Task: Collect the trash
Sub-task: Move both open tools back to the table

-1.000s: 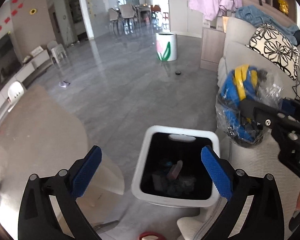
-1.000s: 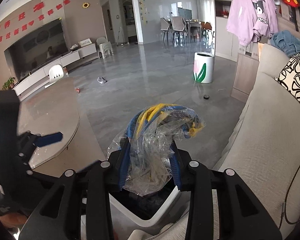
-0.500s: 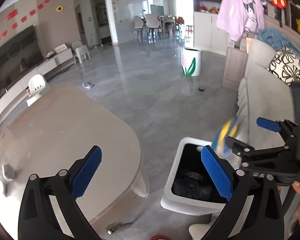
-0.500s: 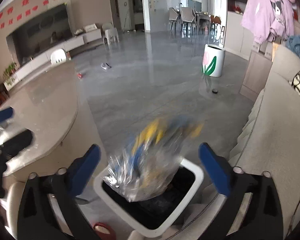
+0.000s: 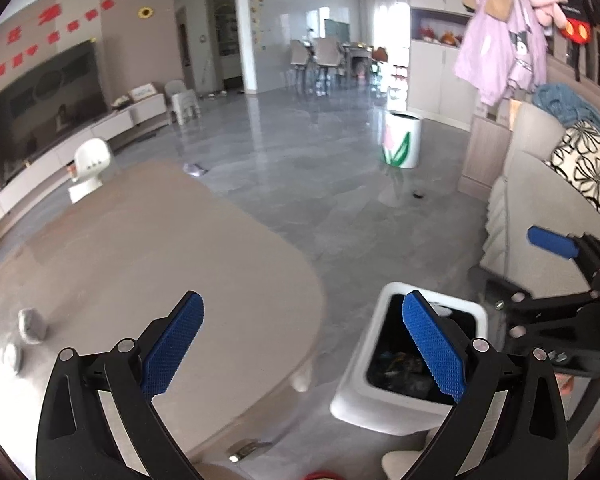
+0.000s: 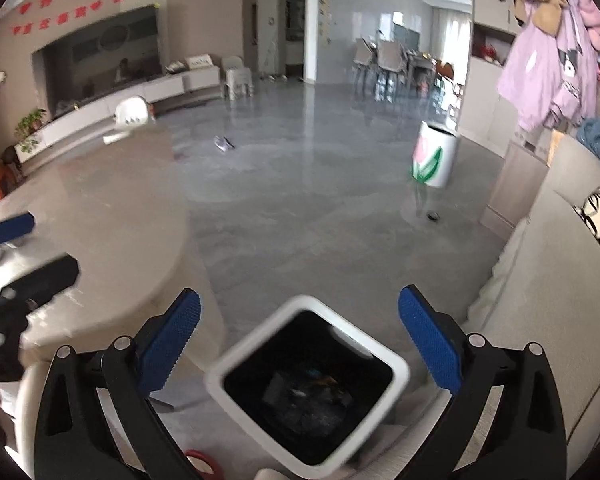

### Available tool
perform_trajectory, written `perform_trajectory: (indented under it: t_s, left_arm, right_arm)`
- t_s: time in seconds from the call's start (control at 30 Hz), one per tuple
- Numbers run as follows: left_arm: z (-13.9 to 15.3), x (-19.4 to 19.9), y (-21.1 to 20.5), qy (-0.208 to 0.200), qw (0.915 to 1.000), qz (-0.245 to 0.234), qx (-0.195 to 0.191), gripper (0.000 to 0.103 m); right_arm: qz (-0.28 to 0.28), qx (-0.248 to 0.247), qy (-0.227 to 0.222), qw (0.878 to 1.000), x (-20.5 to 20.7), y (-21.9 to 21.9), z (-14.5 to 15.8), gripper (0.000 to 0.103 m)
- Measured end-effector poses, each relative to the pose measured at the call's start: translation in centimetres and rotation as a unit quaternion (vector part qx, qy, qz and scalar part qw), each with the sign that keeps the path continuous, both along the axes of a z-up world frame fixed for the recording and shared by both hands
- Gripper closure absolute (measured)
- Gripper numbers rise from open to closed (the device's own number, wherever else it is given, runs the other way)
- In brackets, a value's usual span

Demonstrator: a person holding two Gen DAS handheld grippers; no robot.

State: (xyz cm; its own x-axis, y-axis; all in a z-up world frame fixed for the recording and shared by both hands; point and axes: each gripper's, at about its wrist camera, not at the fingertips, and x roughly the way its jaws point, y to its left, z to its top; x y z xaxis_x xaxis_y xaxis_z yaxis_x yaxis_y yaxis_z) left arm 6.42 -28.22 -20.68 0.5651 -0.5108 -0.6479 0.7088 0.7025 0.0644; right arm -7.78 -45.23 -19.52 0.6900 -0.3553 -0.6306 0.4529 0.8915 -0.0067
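Trash: dark litter inside the white square plastic bin, on the floor beside my beige worktop.
Right claw: just sprang wide, nothing between, above the bin.
Left claw: spread, empty, left of the bin.

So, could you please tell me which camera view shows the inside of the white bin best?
The right wrist view: the white bin sits between the open right gripper fingers, its whole opening visible, though blurred. In the left wrist view the bin stands off to the right, and a finger of the left gripper hides part of its opening.
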Motion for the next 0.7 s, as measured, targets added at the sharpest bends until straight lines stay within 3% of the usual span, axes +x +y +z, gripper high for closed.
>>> perform_trajectory:
  t_s: [0.37, 0.7]
  left_arm:
    - [1.5, 5.3, 10.9, -0.010, 0.9939, 0.109, -0.014, 0.005]
    - [1.7, 10.1, 21.5, -0.016, 0.9740, 0.224, -0.030, 0.005]
  right_arm:
    - [0.141, -0.014, -0.017, 0.990, 7.6, 10.1, 2.5, 0.004]
    - [0.251, -0.046, -0.039, 0.966, 15.6, 20.7, 4.7, 0.004]
